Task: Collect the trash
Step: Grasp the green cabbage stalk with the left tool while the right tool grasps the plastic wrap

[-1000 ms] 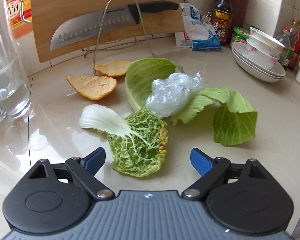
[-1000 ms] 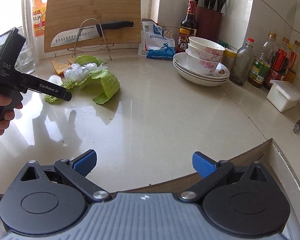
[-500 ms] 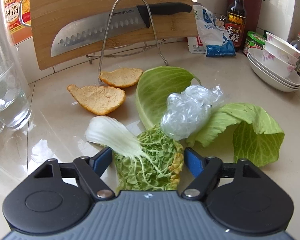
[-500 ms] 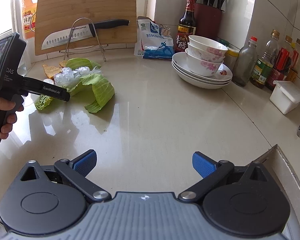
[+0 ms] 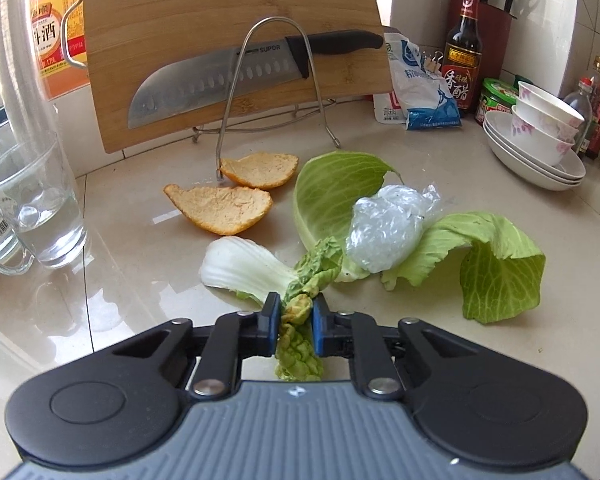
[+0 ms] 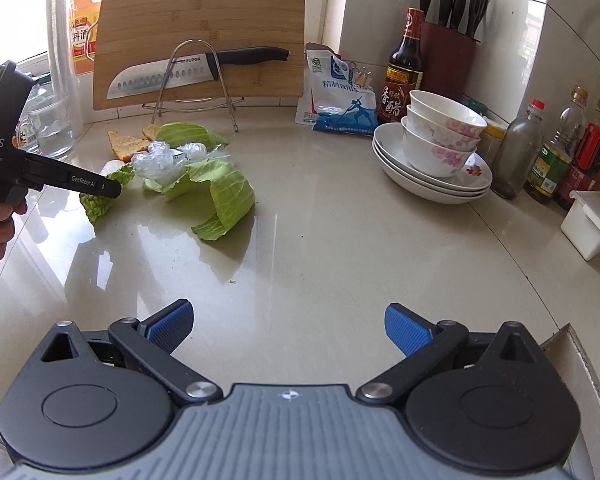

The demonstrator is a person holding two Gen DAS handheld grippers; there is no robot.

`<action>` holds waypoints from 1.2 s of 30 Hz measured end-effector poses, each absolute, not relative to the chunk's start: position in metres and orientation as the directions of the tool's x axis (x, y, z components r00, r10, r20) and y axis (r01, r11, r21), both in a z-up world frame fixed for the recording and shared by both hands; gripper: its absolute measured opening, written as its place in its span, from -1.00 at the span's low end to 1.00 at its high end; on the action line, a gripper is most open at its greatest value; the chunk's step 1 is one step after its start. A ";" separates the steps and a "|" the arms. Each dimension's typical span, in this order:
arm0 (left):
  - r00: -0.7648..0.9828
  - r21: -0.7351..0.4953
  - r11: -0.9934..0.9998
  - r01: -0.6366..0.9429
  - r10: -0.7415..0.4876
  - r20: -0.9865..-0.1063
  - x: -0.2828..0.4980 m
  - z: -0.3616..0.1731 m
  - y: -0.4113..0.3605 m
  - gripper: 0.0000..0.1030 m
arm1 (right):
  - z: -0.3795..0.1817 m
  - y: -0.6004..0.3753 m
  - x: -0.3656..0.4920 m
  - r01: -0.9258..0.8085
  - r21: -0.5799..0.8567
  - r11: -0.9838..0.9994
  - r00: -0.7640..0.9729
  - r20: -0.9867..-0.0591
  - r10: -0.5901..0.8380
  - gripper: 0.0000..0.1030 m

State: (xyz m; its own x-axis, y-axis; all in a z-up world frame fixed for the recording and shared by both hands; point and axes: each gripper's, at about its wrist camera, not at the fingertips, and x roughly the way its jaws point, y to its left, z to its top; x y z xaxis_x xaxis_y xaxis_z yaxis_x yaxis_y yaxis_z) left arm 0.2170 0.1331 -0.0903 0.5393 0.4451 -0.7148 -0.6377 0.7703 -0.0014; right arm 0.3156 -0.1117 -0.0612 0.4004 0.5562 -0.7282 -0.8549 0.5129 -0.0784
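My left gripper point(image 5: 293, 322) is shut on a crinkled napa cabbage leaf point(image 5: 300, 280) with a white stem, lying on the counter; the leaf also shows in the right wrist view point(image 6: 100, 200). Behind it lie a crumpled clear plastic wrap point(image 5: 388, 232), two smooth green cabbage leaves point(image 5: 496, 264), and two orange peels point(image 5: 220, 208). My right gripper point(image 6: 288, 326) is open and empty over bare counter, well to the right of the trash pile point(image 6: 188, 168).
A cutting board point(image 5: 228, 40) with a knife point(image 5: 220, 84) leans on a wire rack at the back. A water glass point(image 5: 36, 200) stands left. Stacked bowls point(image 6: 436, 152), bottles point(image 6: 404, 68), a knife block and a white box point(image 6: 592, 224) line the right.
My left gripper moved forward over the napa leaf and closed on it, bunching the leaf between the pads. My right gripper stayed open and shifted only slightly.
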 end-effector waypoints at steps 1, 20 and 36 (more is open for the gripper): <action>0.544 0.004 0.777 -0.630 0.444 -0.712 0.216 -0.089 0.132 -0.78 | -0.061 -0.110 0.315 -0.859 -0.080 0.506 0.398 -0.727 0.560 1.00; 0.587 0.005 0.828 -0.560 0.401 -0.703 0.160 -0.057 0.126 -0.87 | -0.051 -0.003 0.314 -0.973 -0.088 0.211 0.214 -0.675 0.706 1.00; 0.602 -0.018 0.872 -0.489 0.323 -0.730 0.154 -0.060 0.129 -0.87 | -0.098 0.107 0.330 -0.982 -0.184 0.038 0.166 -0.751 0.639 0.94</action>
